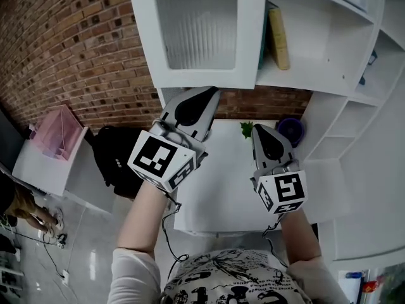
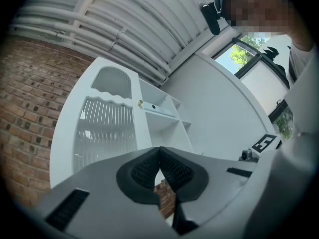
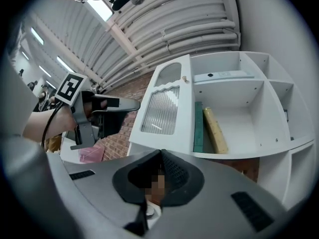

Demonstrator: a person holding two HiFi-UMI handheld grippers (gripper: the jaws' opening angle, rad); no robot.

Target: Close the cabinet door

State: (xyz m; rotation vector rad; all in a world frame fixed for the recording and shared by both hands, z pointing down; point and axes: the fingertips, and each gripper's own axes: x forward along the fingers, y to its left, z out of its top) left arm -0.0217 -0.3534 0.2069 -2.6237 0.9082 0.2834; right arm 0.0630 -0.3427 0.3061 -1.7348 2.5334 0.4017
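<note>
The white cabinet door [image 1: 202,30] with a ribbed glass pane stands swung open, away from the shelf unit [image 1: 329,49]. It also shows in the left gripper view as the door [image 2: 104,128] and in the right gripper view as the door [image 3: 162,108], with a small knob [image 3: 184,78] near its top edge. My left gripper [image 1: 212,92] is just under the door's lower edge, jaws shut and empty [image 2: 159,151]. My right gripper [image 1: 258,128] hangs lower and to the right, tips together with nothing held [image 3: 160,153]. A yellow book [image 1: 278,37] leans in the open compartment.
A white desk [image 1: 221,189] lies below the cabinet, with a purple pot [image 1: 290,130] and a green sprig [image 1: 247,130] at its back. A brick wall [image 1: 76,56] runs behind. A black bag [image 1: 117,160] and a pink box [image 1: 57,135] sit at the left.
</note>
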